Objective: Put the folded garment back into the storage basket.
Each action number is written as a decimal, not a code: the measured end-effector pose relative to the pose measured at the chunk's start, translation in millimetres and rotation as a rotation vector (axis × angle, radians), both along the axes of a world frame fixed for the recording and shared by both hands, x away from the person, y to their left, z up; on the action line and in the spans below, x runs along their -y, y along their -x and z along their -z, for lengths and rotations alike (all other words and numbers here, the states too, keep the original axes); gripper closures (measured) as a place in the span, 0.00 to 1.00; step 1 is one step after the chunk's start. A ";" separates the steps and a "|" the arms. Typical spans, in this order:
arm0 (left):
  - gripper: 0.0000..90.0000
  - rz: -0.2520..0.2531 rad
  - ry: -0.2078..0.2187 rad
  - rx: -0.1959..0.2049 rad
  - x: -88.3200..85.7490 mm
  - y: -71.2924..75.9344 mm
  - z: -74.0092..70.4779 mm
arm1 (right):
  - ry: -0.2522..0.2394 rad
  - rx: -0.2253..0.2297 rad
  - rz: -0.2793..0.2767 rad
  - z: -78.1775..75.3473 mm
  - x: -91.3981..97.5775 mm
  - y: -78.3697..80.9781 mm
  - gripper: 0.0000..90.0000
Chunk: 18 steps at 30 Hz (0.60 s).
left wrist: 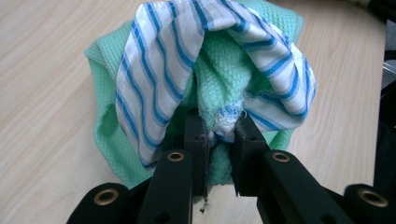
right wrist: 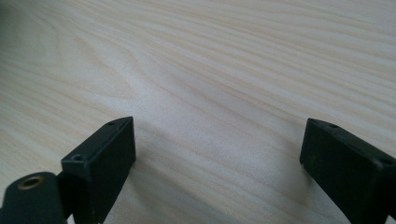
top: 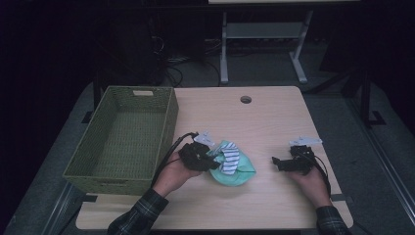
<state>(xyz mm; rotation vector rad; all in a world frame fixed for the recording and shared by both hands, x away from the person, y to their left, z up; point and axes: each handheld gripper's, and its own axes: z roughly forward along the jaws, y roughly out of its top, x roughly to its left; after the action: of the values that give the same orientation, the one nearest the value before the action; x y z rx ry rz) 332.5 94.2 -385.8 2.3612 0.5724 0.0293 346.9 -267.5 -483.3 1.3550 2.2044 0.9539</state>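
Observation:
A green waffle cloth (top: 242, 171) lies bunched on the wooden table with a blue-and-white striped cloth (top: 229, 159) on top of it. My left gripper (top: 211, 157) is at the bundle's left side. In the left gripper view its jaws pinch a fold of the green cloth (left wrist: 219, 81) and a corner of the striped cloth (left wrist: 149, 88), which drapes over them; the left gripper (left wrist: 219, 135) is shut on both. My right gripper (top: 276, 161) rests low over bare table to the right of the bundle. In the right gripper view the right gripper (right wrist: 217, 154) stands open, nothing between its jaws.
A green woven basket (top: 166, 128) stands at the table's left, with nothing inside it. A round cable hole (top: 245, 99) sits near the far edge. The table (top: 274, 122) has bare room behind and in front of the cloths.

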 end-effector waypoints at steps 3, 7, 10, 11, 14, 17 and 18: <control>0.87 -0.003 0.012 -0.001 -1.2 -0.8 -8.1 | -0.001 -0.001 0.001 0.0 -0.1 0.0 0.11; 0.87 0.000 0.013 -0.001 -4.0 -2.9 -17.1 | 0.003 -0.003 -0.001 0.2 -0.3 -0.4 0.08; 0.87 0.001 0.005 0.010 -7.8 -5.0 -25.0 | 0.009 -0.016 0.004 0.7 -0.9 -1.2 0.03; 0.87 -0.005 0.010 0.008 -8.6 -5.0 -26.8 | 0.010 -0.015 0.004 0.8 -0.9 -1.3 0.02; 0.87 -0.013 0.015 0.016 -13.1 -6.6 -34.6 | 0.011 -0.017 0.007 0.9 -0.9 -1.7 0.01; 0.87 -0.026 0.022 0.024 -18.1 -8.3 -42.0 | 0.011 -0.016 0.007 0.9 -0.9 -1.7 0.01; 0.87 -0.025 0.018 0.027 -20.9 -9.4 -45.5 | 0.011 -0.017 0.007 0.9 -0.9 -1.7 0.01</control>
<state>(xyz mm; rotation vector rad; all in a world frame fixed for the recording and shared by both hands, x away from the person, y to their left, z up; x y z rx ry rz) 341.9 115.1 -340.3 2.3332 0.5862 0.0674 348.6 -266.5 -484.2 1.3700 2.2123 0.9294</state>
